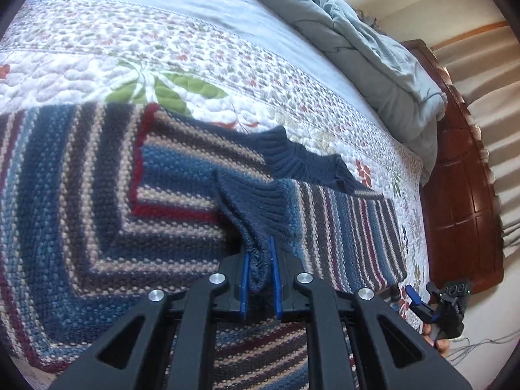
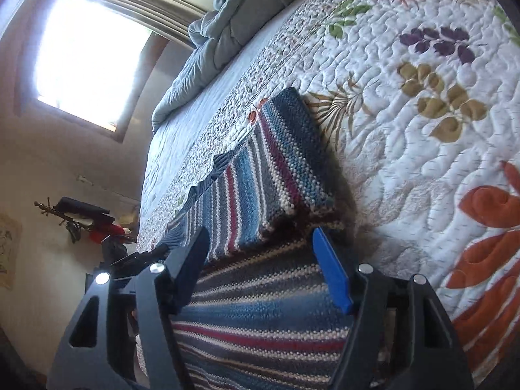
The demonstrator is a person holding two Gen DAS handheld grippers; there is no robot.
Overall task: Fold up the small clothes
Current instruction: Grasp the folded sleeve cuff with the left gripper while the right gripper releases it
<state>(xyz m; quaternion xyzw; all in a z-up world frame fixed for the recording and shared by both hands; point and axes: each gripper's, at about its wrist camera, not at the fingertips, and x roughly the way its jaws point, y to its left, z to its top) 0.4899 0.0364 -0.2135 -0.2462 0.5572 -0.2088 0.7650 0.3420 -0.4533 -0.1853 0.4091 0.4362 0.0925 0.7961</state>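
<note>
A knitted sweater striped in blue, grey, red and cream lies flat on a floral quilt. One sleeve is drawn across its body. My left gripper is shut on that sleeve's navy ribbed cuff, which bunches between the blue pads. The navy ribbed collar lies beyond it. My right gripper hovers over the sweater with its jaws wide apart; a folded striped part lies ahead of it and nothing is pinched. In the left wrist view, the right gripper sits off the sweater's right edge.
A bunched grey-blue duvet lies at the far side of the bed. A dark wooden bed end and pale curtains stand at the right. Cables trail on the floor. A bright window and a cluttered rack are off the bed.
</note>
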